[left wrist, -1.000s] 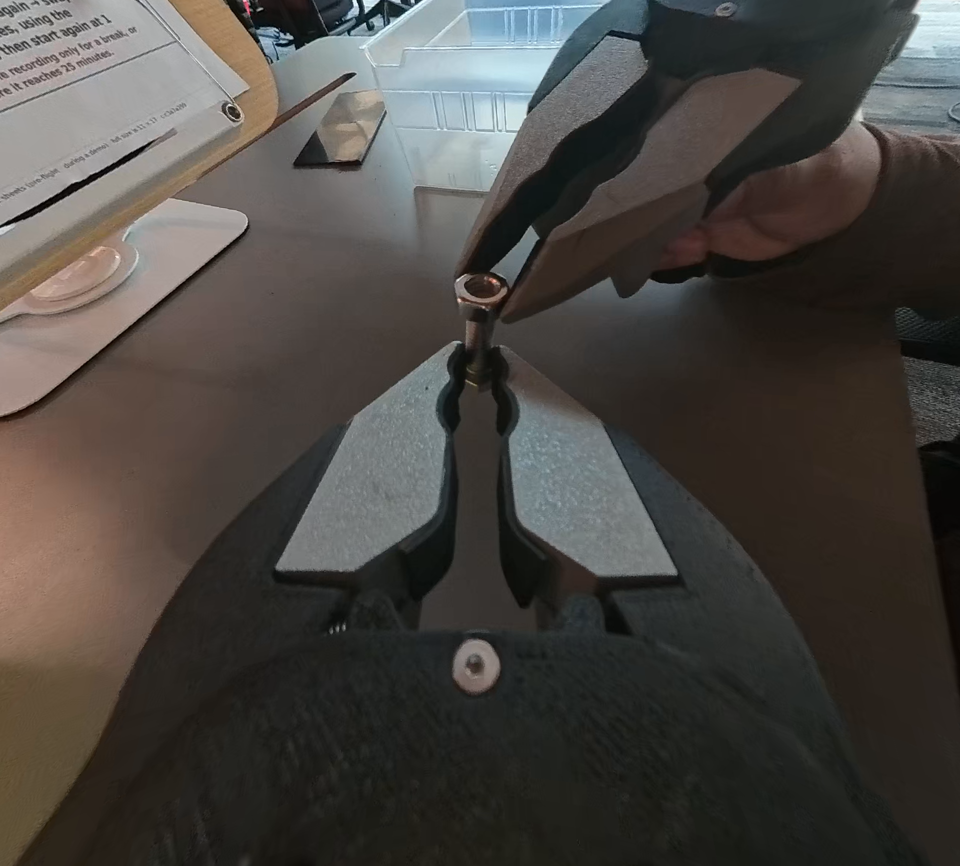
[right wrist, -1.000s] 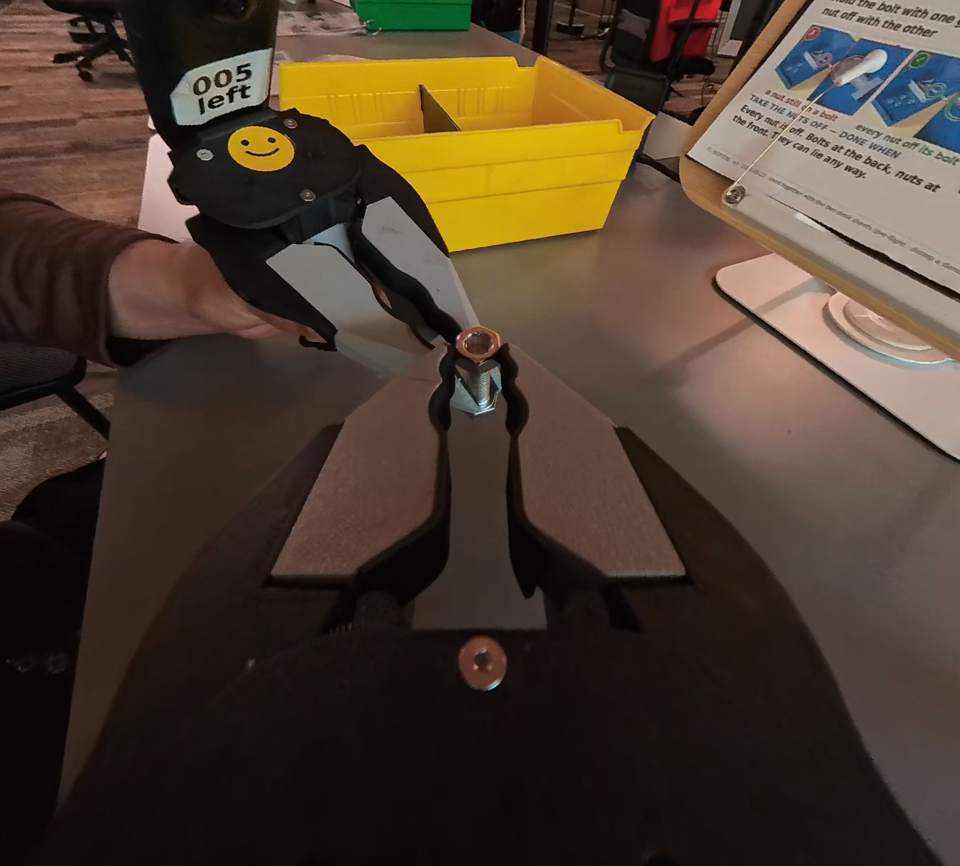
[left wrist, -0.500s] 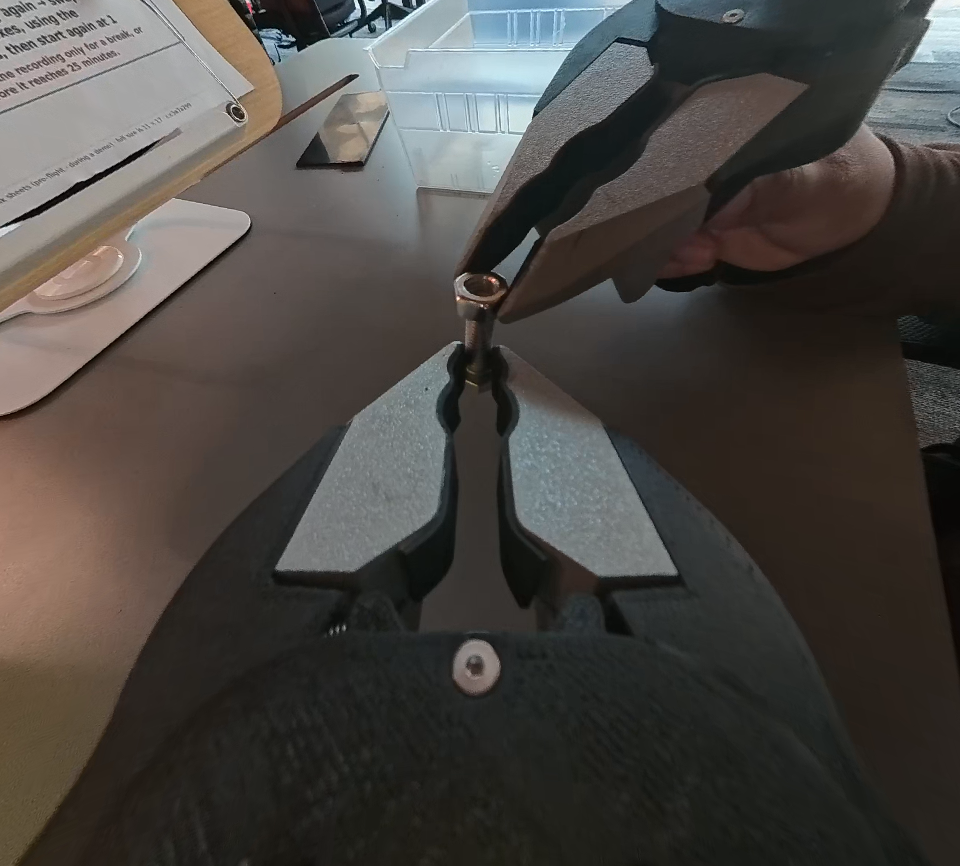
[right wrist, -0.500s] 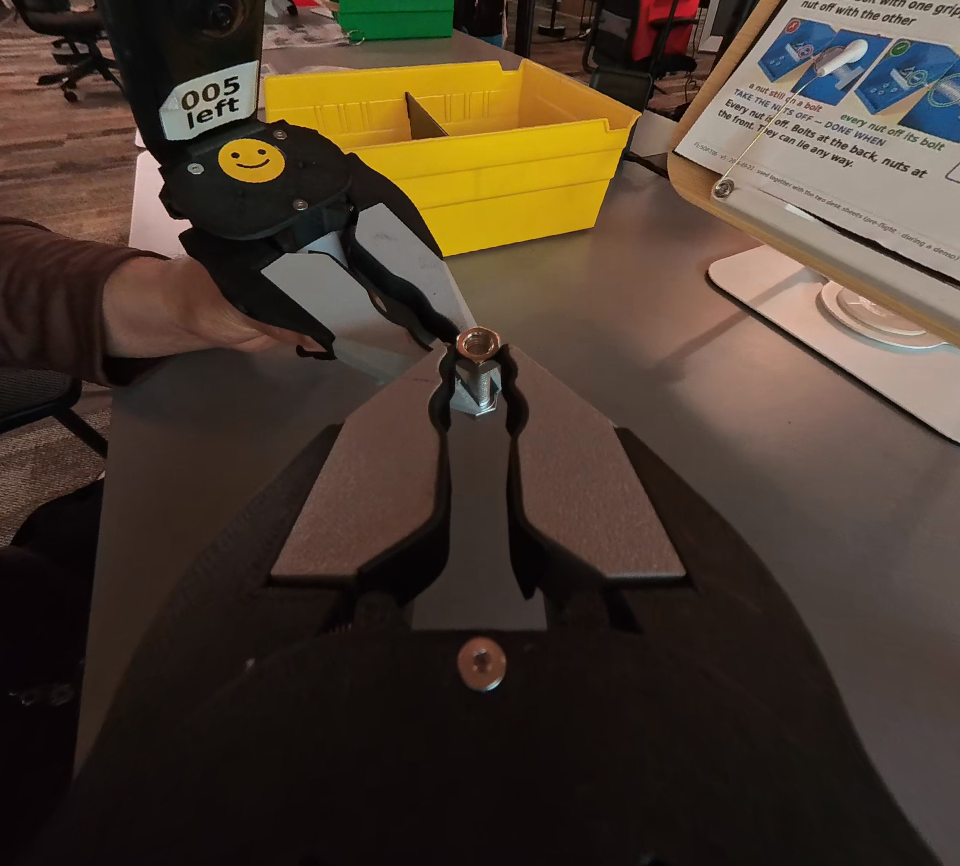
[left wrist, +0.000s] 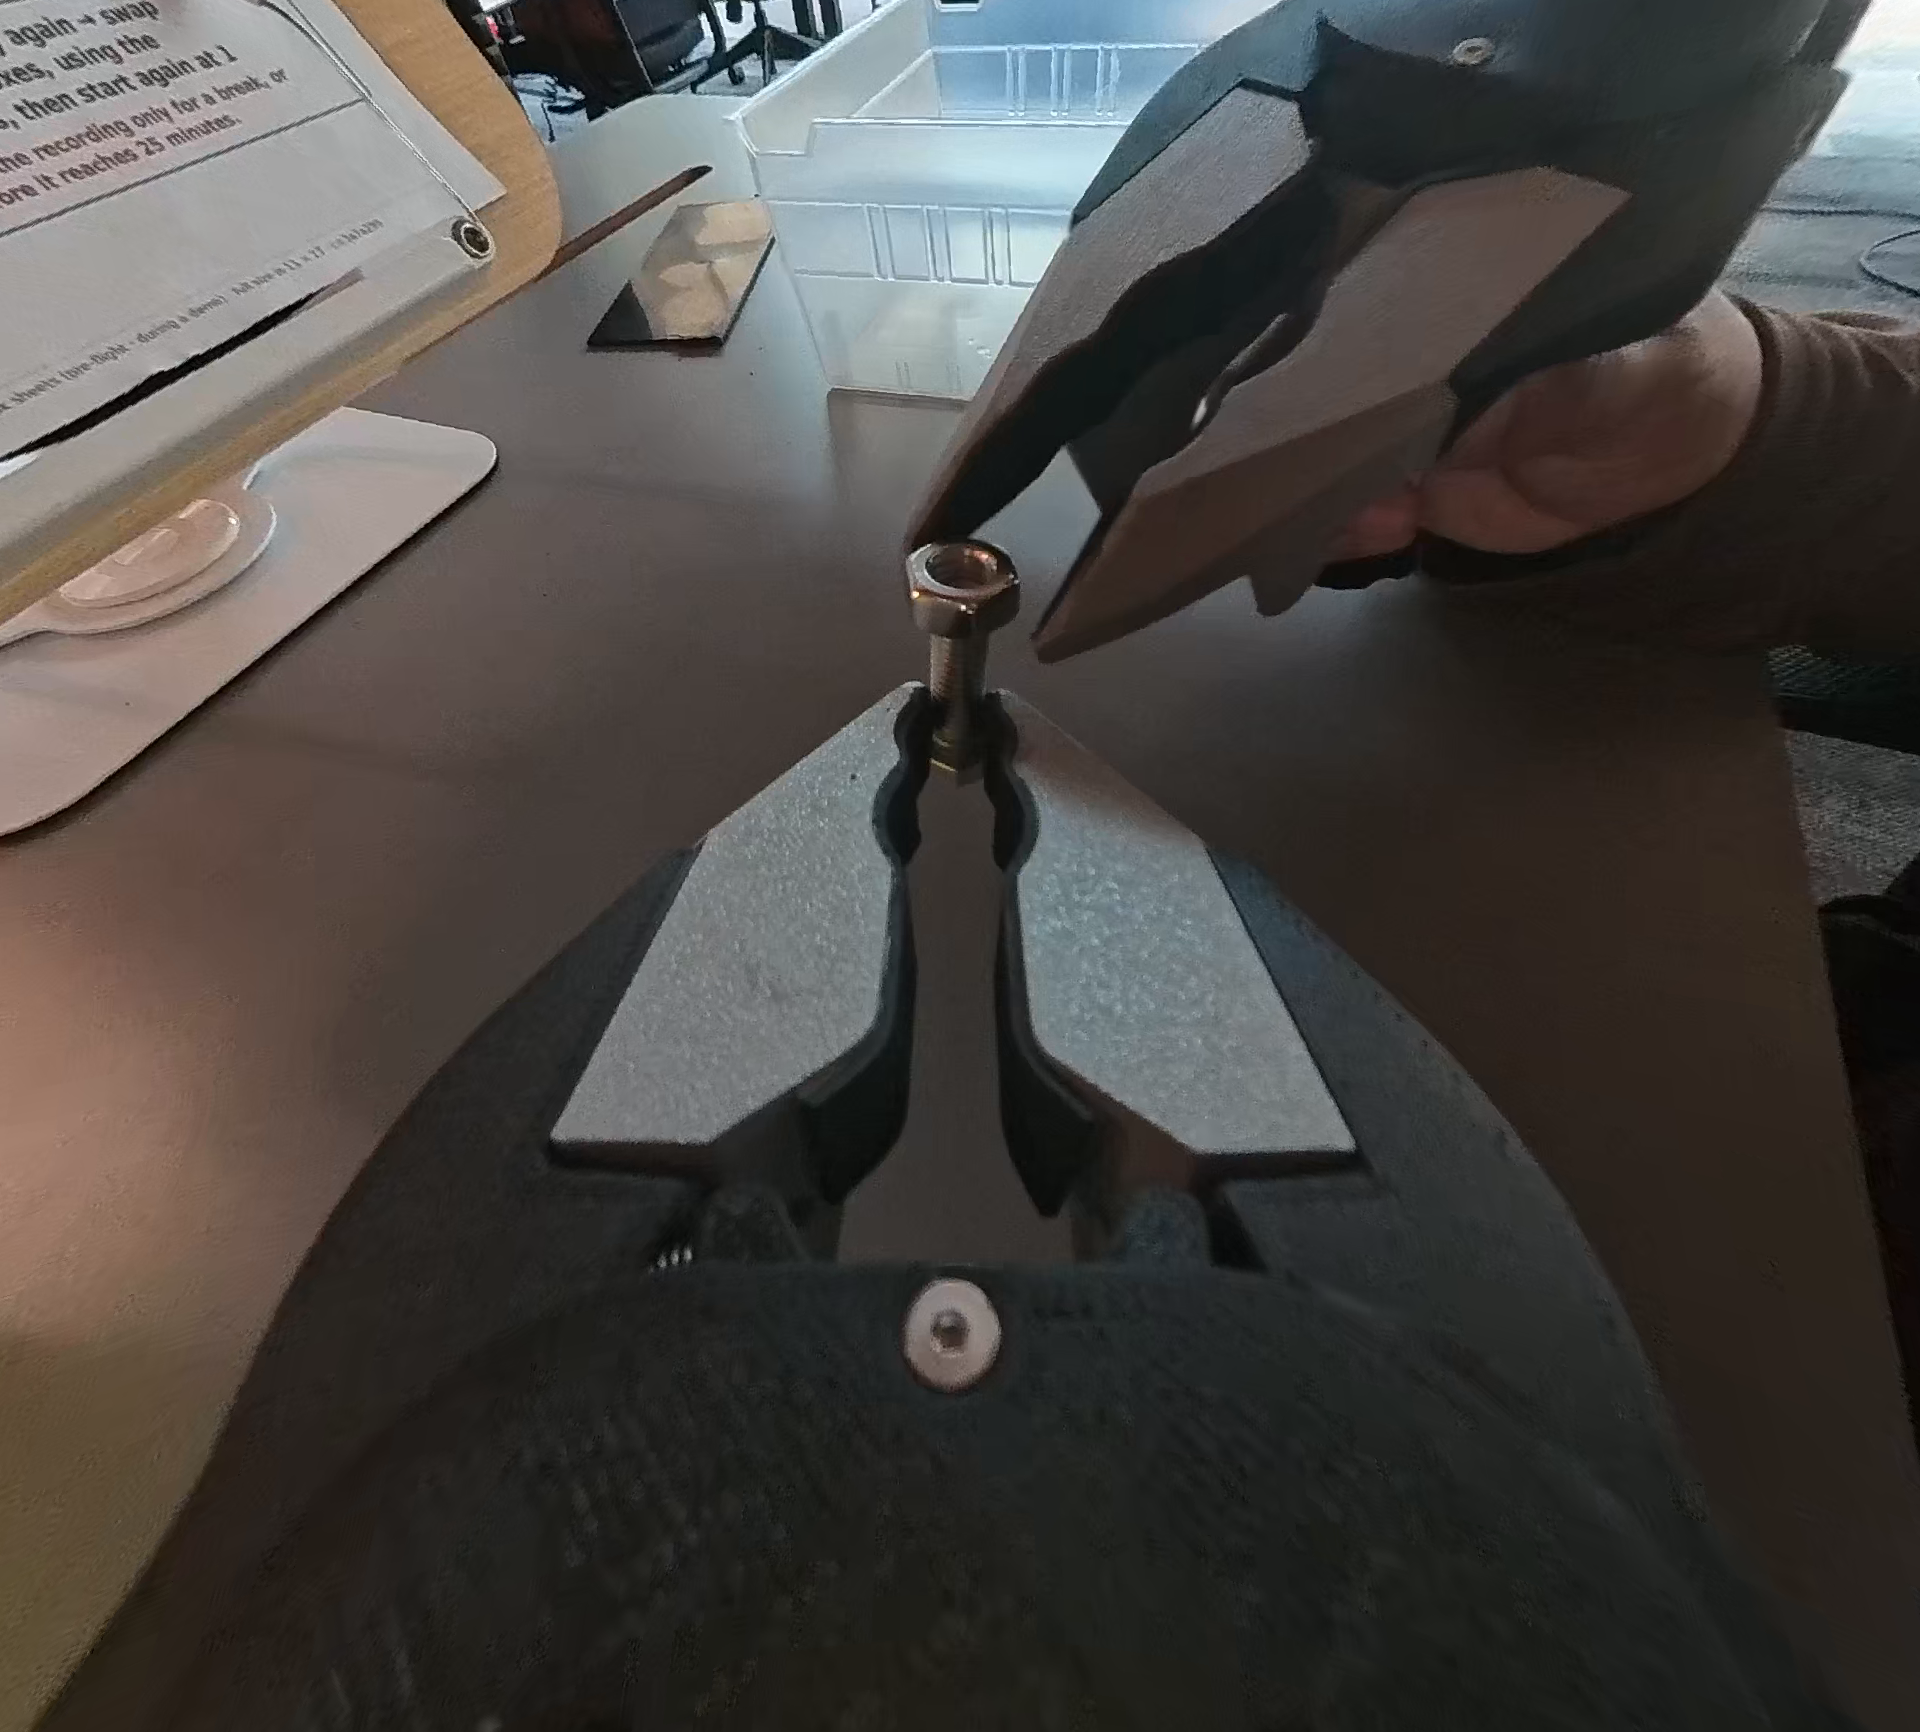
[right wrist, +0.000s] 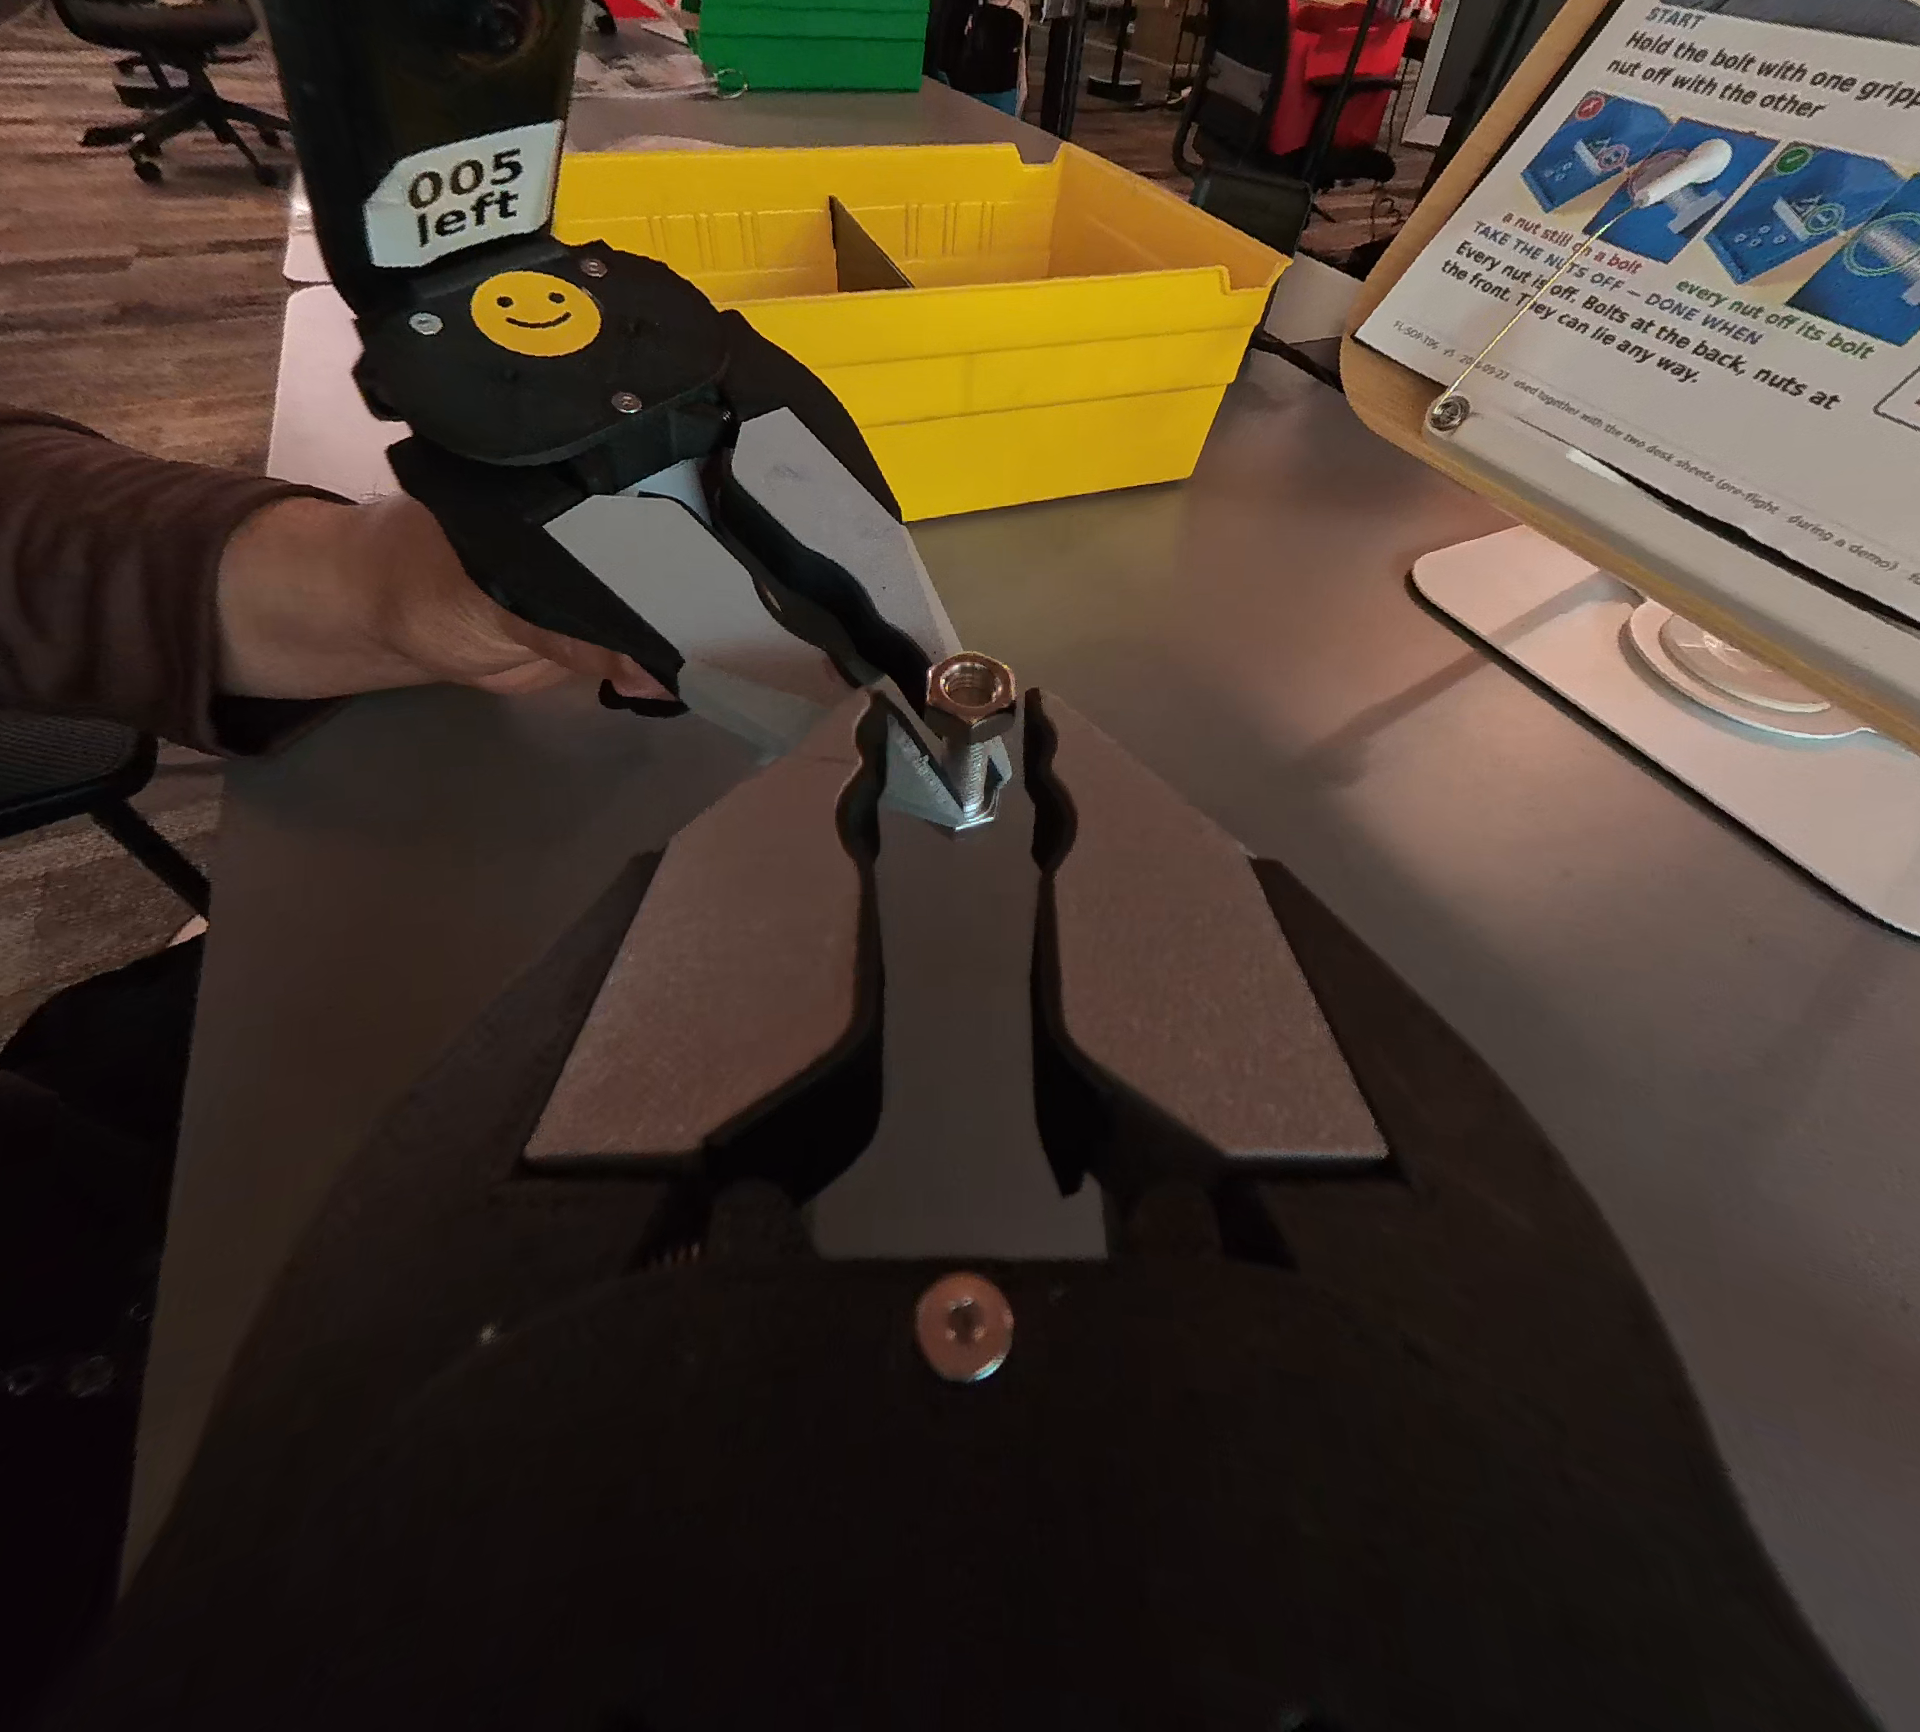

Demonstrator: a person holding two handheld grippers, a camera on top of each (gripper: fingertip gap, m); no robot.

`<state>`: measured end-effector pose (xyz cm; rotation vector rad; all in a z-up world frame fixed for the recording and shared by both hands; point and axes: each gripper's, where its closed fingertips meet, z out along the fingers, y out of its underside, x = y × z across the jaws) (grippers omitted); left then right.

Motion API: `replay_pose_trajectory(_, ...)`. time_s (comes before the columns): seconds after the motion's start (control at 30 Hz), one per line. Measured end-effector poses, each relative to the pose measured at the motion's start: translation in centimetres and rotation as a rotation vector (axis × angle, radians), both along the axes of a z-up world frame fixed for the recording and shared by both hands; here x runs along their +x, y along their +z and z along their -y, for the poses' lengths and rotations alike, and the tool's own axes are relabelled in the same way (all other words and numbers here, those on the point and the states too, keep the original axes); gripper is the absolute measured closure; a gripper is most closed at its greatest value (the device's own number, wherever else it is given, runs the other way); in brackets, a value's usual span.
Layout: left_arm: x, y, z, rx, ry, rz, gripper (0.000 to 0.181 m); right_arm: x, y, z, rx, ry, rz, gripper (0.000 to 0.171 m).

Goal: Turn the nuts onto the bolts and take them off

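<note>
The left gripper (left wrist: 954,726) is closed tight on the bottom of a bolt (left wrist: 948,680) and holds it standing up over the gray table (left wrist: 520,643). A nut (left wrist: 962,579) sits on the top of the bolt. The right gripper (right wrist: 956,716) has its fingers spread apart around the nut, one on each side, not squeezing it. A yellow box (right wrist: 1039,394) sits farther back.

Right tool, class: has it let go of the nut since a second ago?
Yes. The right tool has opened; one finger has swung clear of the nut, which stays on the bolt against the clear bin.
</note>
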<state>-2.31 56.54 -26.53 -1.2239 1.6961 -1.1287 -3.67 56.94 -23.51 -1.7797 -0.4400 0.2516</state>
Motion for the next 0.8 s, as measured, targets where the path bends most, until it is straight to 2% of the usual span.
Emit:
replay_pose_trajectory(0.27, -0.1, 0.2, -0.7, -0.021, 0.018, 0.011, 0.174, 0.2, 0.7, 0.7, 0.018, 0.035, -0.077, 0.146)
replay_pose_trajectory(0.7, -0.1, 0.3, -0.8, -0.022, 0.021, 0.011, 0.173, -1.1, 0.2, 1.0, -0.005, 0.09, -0.051, 0.151)
replay_pose_trajectory(0.8, -0.1, 0.3, -0.7, -0.022, 0.02, 0.013, 0.173, -0.6, 0.2, 0.8, -0.004, 0.061, -0.044, 0.151)
